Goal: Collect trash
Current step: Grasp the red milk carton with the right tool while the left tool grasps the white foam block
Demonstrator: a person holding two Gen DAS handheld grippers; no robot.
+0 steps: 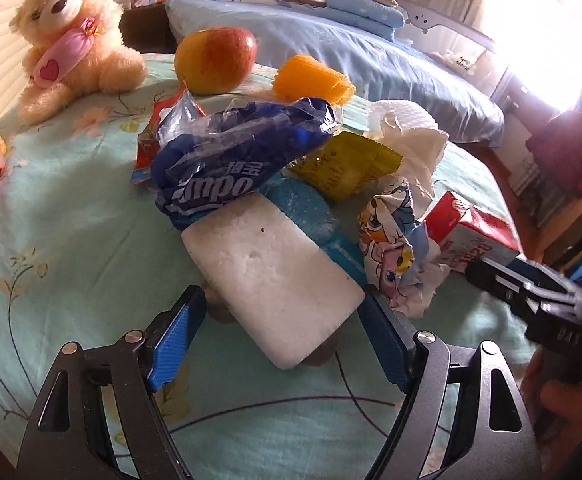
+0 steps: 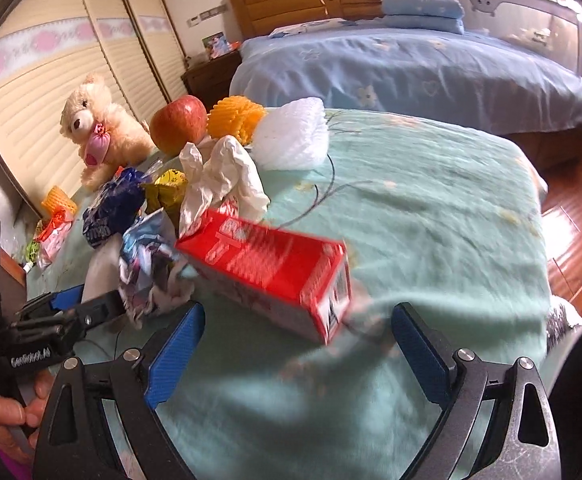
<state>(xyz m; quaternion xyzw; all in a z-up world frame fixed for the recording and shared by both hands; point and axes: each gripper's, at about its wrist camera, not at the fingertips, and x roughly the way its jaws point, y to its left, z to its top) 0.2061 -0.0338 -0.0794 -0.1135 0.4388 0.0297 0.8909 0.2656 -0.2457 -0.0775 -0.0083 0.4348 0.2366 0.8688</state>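
A heap of trash lies on a teal flowered cloth [image 2: 431, 208]. My left gripper [image 1: 282, 295] is open, with the near end of a white foam block [image 1: 275, 280] between its blue fingers; a gap shows at the left pad. Behind the block lie a blue plastic wrapper [image 1: 227, 160], a yellow wrapper [image 1: 347, 164], a crumpled white tissue [image 1: 415, 140] and a crumpled cartoon-print paper [image 1: 395, 252]. My right gripper [image 2: 299, 308] is open with nothing between its pads; the near end of a red carton [image 2: 267, 268] lies just beyond its fingertips.
An apple [image 1: 215, 60], an orange foam net [image 1: 311, 78], a white foam net [image 2: 291, 136] and a teddy bear [image 1: 71, 40] sit at the far side. More wrappers [image 2: 55, 224] lie at the left edge. A blue bed [image 2: 411, 64] stands behind.
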